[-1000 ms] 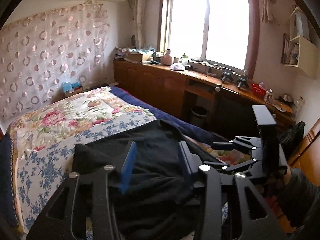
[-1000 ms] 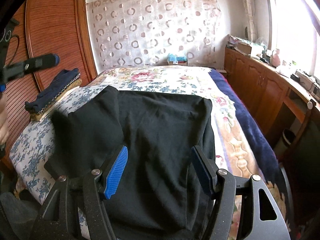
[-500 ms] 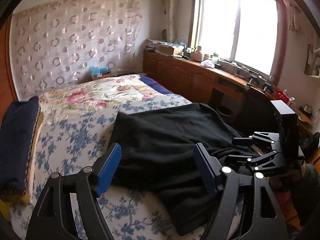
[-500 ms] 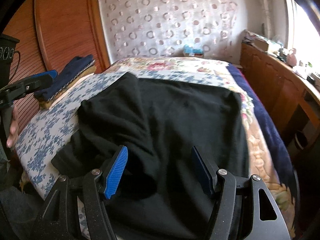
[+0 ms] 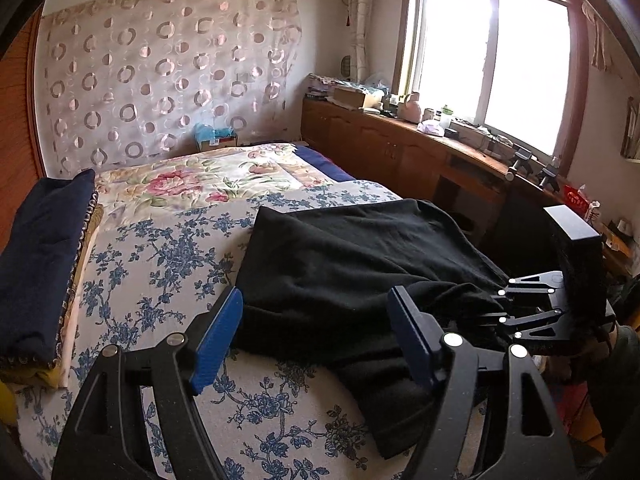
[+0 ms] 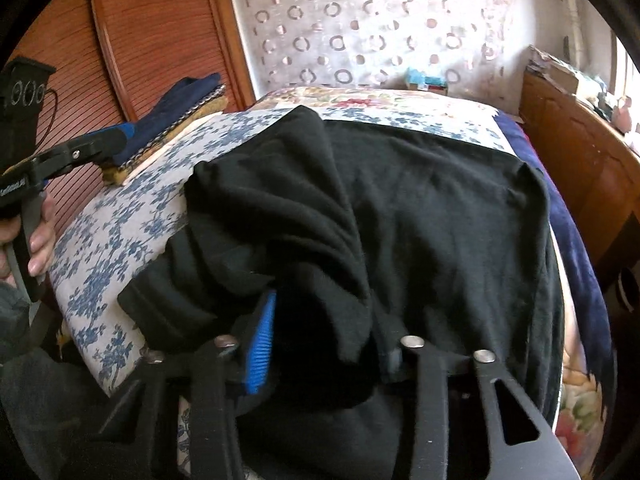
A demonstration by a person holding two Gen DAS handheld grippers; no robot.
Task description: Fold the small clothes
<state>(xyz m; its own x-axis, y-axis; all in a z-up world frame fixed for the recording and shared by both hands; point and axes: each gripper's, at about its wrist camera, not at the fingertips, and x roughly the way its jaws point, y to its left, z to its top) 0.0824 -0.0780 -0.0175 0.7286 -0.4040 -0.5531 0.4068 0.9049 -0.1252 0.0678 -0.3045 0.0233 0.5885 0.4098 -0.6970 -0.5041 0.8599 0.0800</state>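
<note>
The right claw has just been closing, and a bunched fold of the black garment is pinched between its jaws; the right-hand pad is largely buried in the cloth, only the blue left-hand pad being plainly seen. The left claw is held wide, its jaws having just been opening, and nothing is gripped: only the near edge of the garment is seen between its blue pads, above the bed. The garment is spread over the blue-flowered sheet of the bed, one side thrown back over the middle. Beside the garment, toward the wardrobe, a folded navy pile is stacked at the bed's edge. Beyond the garment, a cluttered counter under the window is seen. White lettering on the left claw's handle is cut off and cannot be read.
</note>
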